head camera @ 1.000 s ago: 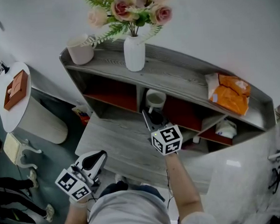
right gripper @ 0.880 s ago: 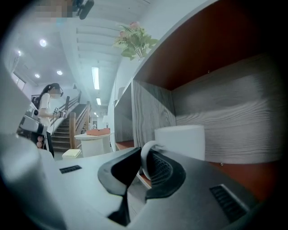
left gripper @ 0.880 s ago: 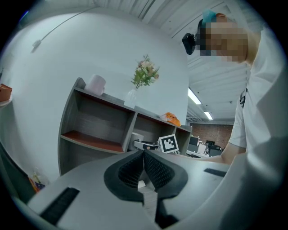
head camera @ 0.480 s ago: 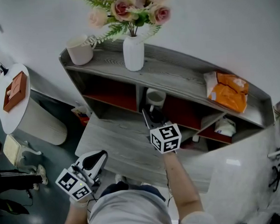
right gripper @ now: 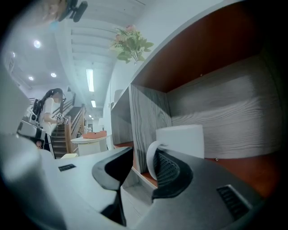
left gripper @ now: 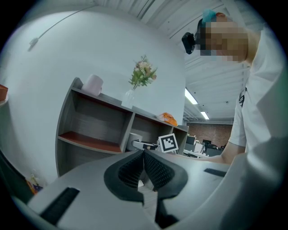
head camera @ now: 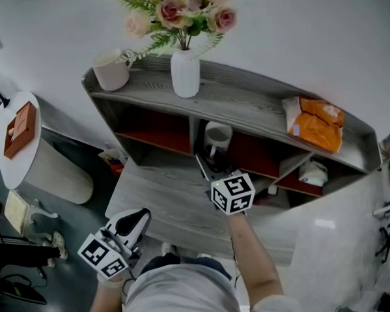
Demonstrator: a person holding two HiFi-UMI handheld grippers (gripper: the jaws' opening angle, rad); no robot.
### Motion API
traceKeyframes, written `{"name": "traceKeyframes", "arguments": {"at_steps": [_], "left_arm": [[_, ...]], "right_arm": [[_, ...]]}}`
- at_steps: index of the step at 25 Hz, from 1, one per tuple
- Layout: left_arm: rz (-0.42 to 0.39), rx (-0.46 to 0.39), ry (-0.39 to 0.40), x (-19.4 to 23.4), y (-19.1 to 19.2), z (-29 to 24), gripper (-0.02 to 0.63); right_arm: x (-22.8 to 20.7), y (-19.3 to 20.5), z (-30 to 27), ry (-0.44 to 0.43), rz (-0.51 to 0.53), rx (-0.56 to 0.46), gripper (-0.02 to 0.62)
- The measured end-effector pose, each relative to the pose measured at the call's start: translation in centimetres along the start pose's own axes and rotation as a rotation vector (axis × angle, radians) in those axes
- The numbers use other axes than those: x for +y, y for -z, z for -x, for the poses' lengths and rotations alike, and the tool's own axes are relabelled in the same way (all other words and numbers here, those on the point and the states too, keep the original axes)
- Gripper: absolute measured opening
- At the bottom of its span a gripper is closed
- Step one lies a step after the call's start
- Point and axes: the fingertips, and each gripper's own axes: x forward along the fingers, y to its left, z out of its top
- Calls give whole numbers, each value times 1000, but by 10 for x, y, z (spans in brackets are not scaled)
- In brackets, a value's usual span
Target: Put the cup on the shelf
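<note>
Spreading right hand-held gripper (right gripper: 141,156) off handle, loose between pads. Leaves cup (right gripper: 182,141) upright in shelf's (head camera: 244,107) middle compartment; placement likely done. Holding left hand-held gripper (left gripper: 144,157) pressed together, empty.

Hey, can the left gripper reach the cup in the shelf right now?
Probably not: the right gripper sits right before the cup, its jaws opening around the handle, blocking the way.
</note>
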Motion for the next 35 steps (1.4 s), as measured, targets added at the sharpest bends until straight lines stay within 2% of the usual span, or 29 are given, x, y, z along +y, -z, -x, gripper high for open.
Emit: {"name": "traceKeyframes", "arguments": {"at_steps": [2, 7, 11, 16, 22, 27, 29, 31, 35], "left_arm": [[1, 1, 3, 0, 0, 1, 18], [5, 2, 6, 2, 2, 2, 17], [10, 3, 4, 3, 2, 4, 17], [11, -3, 9, 2, 1, 5, 17], [17, -9, 13, 3, 1, 5, 17], [18, -8, 18, 1, 1, 3, 17], [18, -7, 18, 1, 2, 2, 17], [19, -8, 19, 0, 2, 1, 17], [23, -6, 25, -1, 3, -2, 18]], "right_arm": [[1, 0, 2, -19, -12, -14, 135], [6, -4, 5, -145, -88, -34, 154], [11, -3, 4, -220, -71, 19, 206], [9, -1, 10, -306, -31, 63, 207], [2, -3, 23, -367, -54, 99, 215], [2, -5, 34, -447, -77, 97, 258], [0, -6, 36, -424, -56, 104, 258], [-2, -4, 36, -360, -9, 117, 258], [-1, 13, 31, -219, 172, 186, 252]]}}
